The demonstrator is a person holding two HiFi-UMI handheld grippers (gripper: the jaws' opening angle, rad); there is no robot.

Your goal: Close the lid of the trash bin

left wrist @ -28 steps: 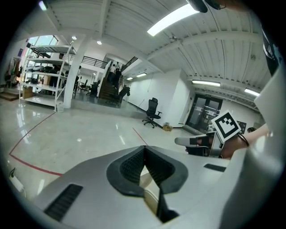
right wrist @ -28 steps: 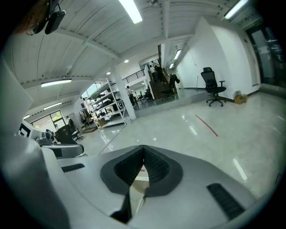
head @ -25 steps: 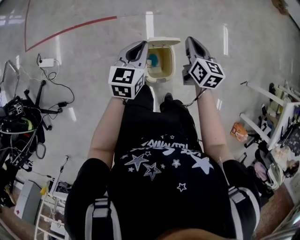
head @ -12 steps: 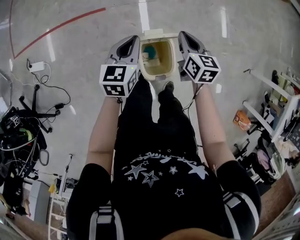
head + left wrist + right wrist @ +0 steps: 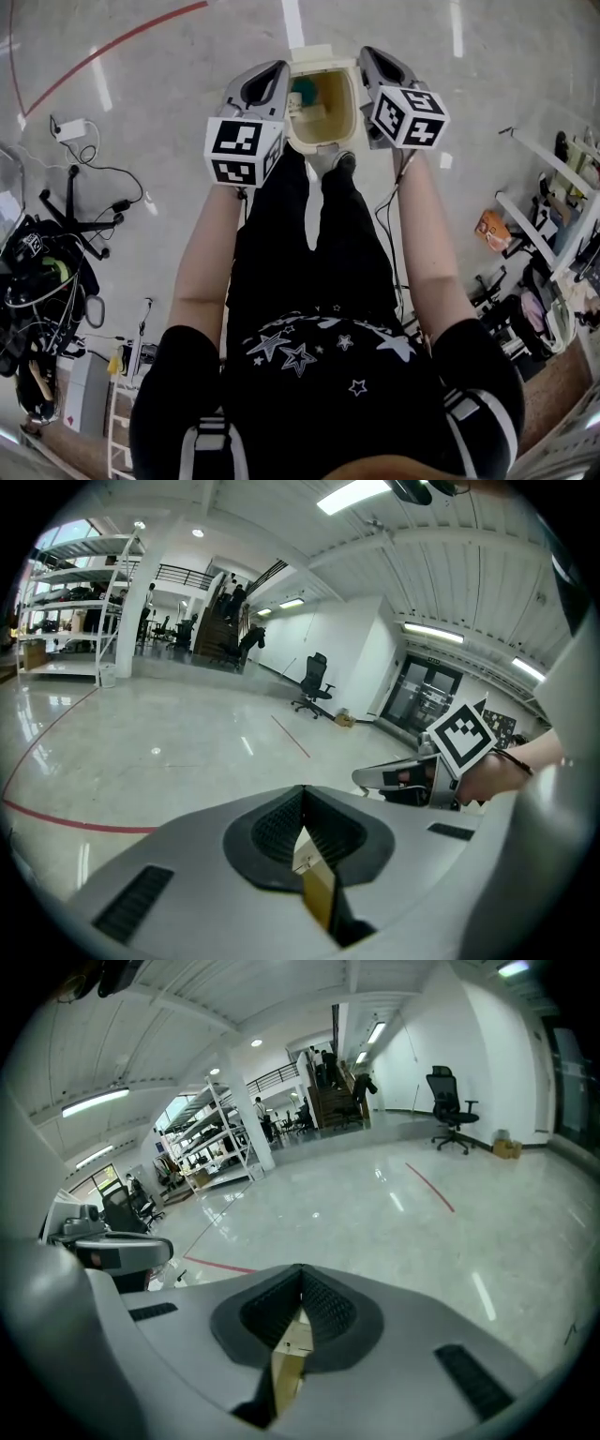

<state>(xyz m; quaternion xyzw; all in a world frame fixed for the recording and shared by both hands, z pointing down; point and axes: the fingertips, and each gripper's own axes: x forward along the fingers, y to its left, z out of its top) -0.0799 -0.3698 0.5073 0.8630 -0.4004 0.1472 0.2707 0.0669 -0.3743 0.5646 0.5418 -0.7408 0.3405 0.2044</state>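
Observation:
In the head view a cream trash bin [image 5: 325, 137] stands open on the floor in front of the person's feet. Its lid [image 5: 311, 53] is tipped back at the far side, and a teal item [image 5: 303, 91] lies inside. My left gripper [image 5: 274, 69] hangs above the bin's left side and my right gripper [image 5: 368, 54] above its right side. Neither touches the bin. In the left gripper view the jaws [image 5: 302, 791] meet with nothing between them. The right gripper view shows the same for its jaws [image 5: 300, 1271]. The bin does not show in either gripper view.
A power strip with cables [image 5: 70, 129] and a heap of black gear [image 5: 42, 272] lie on the floor at left. White racks [image 5: 553, 202] and an orange bag [image 5: 491, 230] stand at right. A red floor line [image 5: 103, 52] runs at the top left.
The person has stepped up to the bin, and a shoe now sits at its front edge. Both grippers stay shut on either side of the opening. The lid stays open.

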